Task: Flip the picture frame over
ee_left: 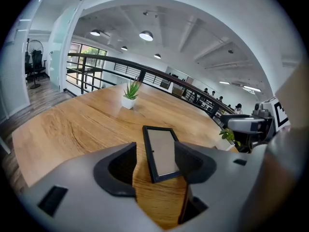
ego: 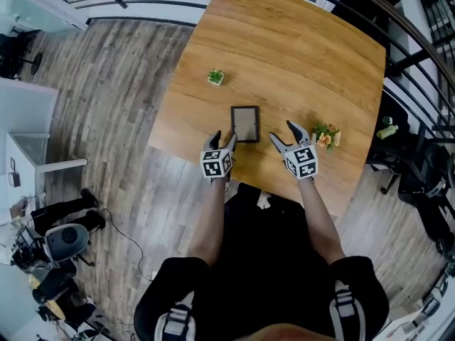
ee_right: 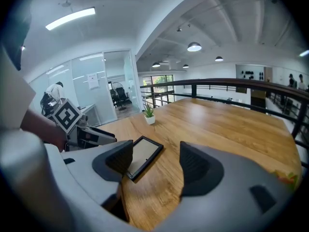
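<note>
Both the left tool (ego: 225, 136) and right tool (ego: 283, 133) stand spread, empty. Just ahead, the picture frame (ego: 245, 124) lies flat: likely light, stiff, fragile; lift by its thin near edge.

Bare desk (ego: 284, 41) lies open beyond and to both sides of the flat picture frame (ego: 245, 123). The small potted plant (ego: 215, 77) stands well apart, past its far left corner. The flower bunch (ego: 326, 136) sits just beside the right gripper (ego: 282, 132), crowding that side. The left gripper (ego: 224, 138) occupies the frame's near left corner.
</note>
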Action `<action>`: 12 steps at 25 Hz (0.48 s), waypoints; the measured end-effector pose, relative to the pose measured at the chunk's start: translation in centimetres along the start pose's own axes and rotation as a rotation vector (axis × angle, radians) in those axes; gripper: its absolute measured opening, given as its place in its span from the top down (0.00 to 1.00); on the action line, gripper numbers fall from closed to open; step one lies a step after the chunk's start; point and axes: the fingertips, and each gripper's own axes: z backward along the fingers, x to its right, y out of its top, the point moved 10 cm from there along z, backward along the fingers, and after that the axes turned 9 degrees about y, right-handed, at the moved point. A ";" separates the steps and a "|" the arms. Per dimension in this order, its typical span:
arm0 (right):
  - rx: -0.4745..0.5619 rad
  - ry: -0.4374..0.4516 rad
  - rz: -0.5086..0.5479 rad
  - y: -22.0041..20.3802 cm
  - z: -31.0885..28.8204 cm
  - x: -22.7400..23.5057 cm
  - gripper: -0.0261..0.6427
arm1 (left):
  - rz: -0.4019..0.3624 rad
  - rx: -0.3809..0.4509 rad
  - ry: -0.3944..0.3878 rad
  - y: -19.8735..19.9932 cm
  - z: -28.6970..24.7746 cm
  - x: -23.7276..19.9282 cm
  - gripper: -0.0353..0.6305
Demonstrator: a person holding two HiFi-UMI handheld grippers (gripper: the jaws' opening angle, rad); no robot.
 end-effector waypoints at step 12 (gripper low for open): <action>-0.003 -0.033 0.005 -0.5 0.3 0.3 0.53 | -0.004 -0.043 0.030 -1.2 -3.1 0.2 0.55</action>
